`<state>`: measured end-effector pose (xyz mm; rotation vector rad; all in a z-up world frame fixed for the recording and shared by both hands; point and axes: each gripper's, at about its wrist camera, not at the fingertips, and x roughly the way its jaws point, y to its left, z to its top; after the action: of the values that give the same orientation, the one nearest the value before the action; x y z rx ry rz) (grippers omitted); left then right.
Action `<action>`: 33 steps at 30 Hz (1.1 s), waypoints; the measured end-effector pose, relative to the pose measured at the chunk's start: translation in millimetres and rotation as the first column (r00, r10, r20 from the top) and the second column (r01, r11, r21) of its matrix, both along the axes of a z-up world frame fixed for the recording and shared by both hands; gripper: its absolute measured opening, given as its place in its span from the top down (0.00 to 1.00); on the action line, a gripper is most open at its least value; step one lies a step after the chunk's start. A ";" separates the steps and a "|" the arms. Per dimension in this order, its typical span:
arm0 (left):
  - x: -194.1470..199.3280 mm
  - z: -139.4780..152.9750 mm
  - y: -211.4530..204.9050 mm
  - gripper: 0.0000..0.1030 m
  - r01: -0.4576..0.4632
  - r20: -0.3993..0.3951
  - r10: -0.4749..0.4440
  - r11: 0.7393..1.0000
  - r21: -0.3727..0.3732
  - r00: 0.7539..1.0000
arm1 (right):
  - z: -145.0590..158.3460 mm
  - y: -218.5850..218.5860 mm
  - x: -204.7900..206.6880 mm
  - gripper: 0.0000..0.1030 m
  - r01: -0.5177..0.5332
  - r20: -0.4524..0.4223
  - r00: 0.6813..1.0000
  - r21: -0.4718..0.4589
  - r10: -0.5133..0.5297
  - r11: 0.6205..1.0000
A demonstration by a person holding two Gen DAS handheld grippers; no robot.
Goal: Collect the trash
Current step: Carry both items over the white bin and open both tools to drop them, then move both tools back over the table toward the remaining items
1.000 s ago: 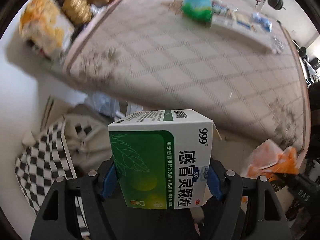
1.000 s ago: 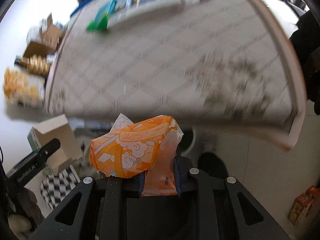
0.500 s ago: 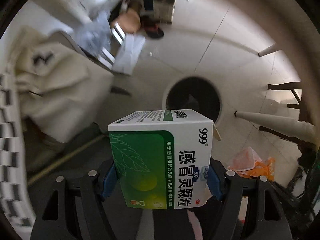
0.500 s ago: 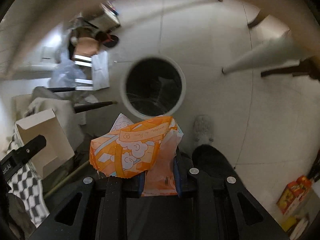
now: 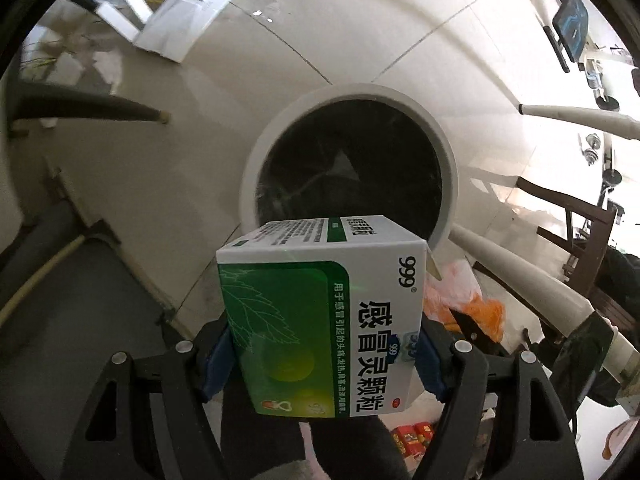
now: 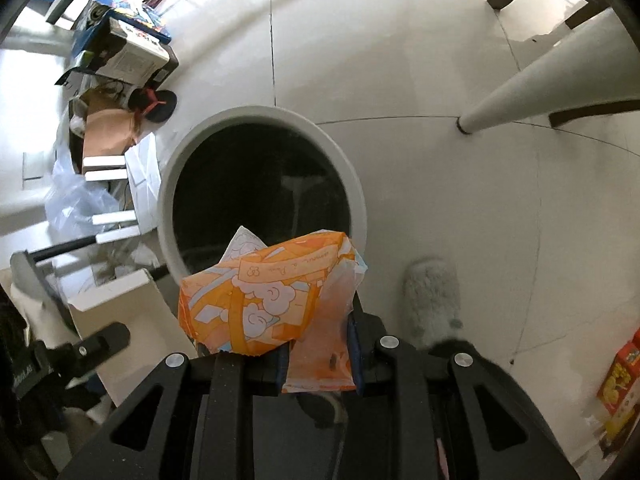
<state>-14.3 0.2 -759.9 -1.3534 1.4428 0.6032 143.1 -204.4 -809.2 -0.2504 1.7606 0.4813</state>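
My left gripper (image 5: 320, 354) is shut on a green and white medicine box (image 5: 324, 328), held just above the near rim of a round white trash bin (image 5: 448, 184) with a black liner. My right gripper (image 6: 318, 354) is shut on a crumpled orange wrapper (image 6: 264, 300), held over the near rim of the same bin (image 6: 360, 196). The wrapper also shows in the left wrist view (image 5: 476, 312), to the right of the box. The bin's inside looks dark.
White table legs (image 5: 532, 280) (image 6: 532, 84) slant beside the bin. Cardboard boxes and a plastic bag (image 6: 76, 204) crowd the floor on the left. A grey fluffy slipper (image 6: 432, 300) and an orange carton (image 6: 620, 376) lie on the right.
Both grippers swung down from the tabletop to the floor and closed in on the bin, which now looms larger. Both grips are unchanged.
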 end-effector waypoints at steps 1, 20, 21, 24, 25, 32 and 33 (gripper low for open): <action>2.9 -5.3 2.3 0.17 0.004 -0.003 -0.004 1.000 0.000 1.000 | -6.9 4.0 2.5 0.73 0.000 0.002 1.000 0.001 0.000 1.000; -22.3 57.0 -15.4 0.04 0.270 -0.272 -0.186 0.911 0.311 0.944 | 27.6 33.1 -27.0 0.03 -0.332 0.167 0.931 0.019 0.324 0.943; -24.1 63.2 -17.4 0.04 0.287 -0.288 -0.194 0.901 0.325 0.938 | 34.6 34.3 -31.7 0.03 -0.353 0.182 0.920 0.008 0.346 0.936; -31.1 84.9 -24.3 0.04 0.315 -0.313 -0.207 0.882 0.351 0.927 | 58.9 32.3 -40.6 0.03 -0.382 0.224 0.899 -0.025 0.377 0.924; -33.1 89.4 -25.9 0.04 0.317 -0.314 -0.207 0.880 0.353 0.926 | 65.6 30.2 -40.5 0.03 -0.387 0.229 0.895 -0.031 0.383 0.922; -41.7 166.1 -48.1 0.04 0.335 -0.303 -0.228 0.864 0.376 0.925 | 143.9 15.3 -49.1 0.03 -0.386 0.239 0.889 -0.063 0.390 0.920; -42.6 182.3 -51.4 0.04 0.339 -0.297 -0.233 0.859 0.383 0.926 | 160.6 11.6 -50.8 0.03 -0.387 0.237 0.890 -0.062 0.390 0.920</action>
<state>-56.9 -51.1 -577.6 -0.7162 1.5556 0.8491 92.3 -192.8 -648.6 -0.6541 1.4712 0.6955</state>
